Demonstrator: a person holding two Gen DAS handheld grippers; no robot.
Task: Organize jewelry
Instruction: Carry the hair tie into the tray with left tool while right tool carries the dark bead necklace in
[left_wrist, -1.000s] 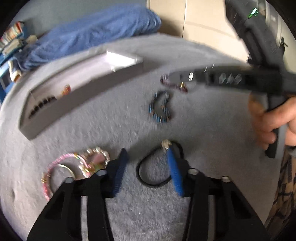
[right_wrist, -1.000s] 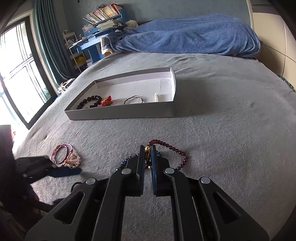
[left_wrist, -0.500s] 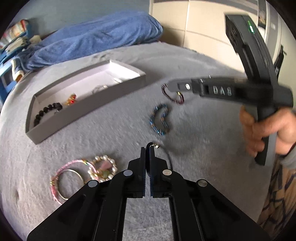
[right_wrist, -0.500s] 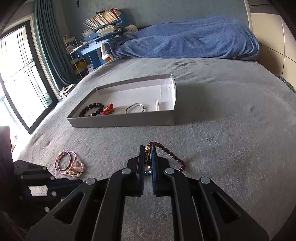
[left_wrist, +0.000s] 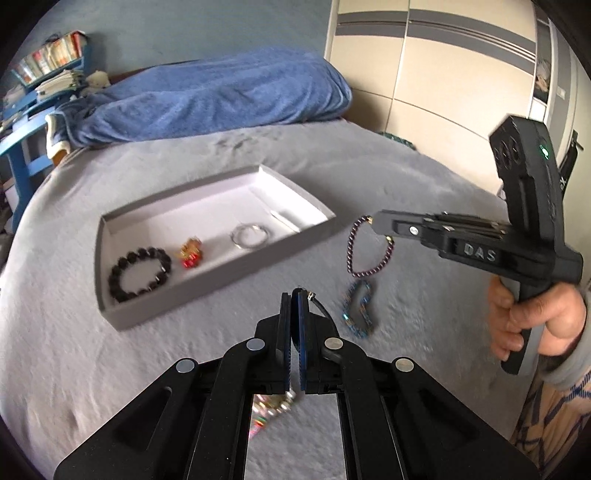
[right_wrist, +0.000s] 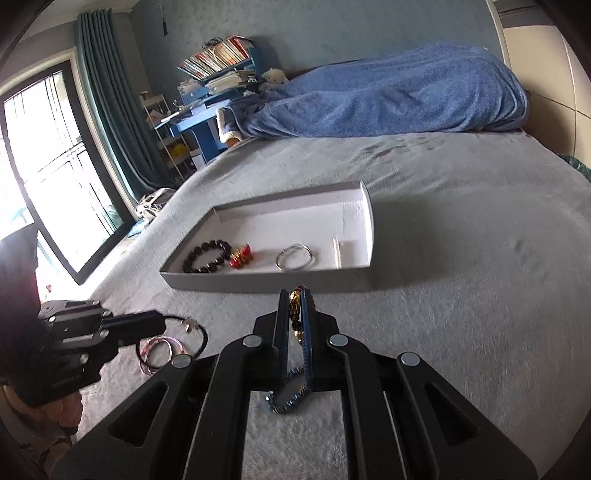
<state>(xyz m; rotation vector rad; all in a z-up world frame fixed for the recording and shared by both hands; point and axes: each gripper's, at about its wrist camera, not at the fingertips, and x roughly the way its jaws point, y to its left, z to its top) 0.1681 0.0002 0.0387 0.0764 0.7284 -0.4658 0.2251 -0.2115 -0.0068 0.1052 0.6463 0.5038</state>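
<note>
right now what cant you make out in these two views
- Pink and pearl bracelets: left wrist view, mostly hidden behind the left hand-held gripper.
- Blue bracelet: right wrist view, partly hidden by the right hand-held gripper; blurred in left view.
- Small white stick in tray: too small to identify.

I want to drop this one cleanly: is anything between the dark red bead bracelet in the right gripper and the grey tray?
Nothing visible. The dark red bead bracelet hangs from the right gripper just short of the grey tray, with only bare bedspread between. The tray's near wall is the one thing to lift over.
</note>
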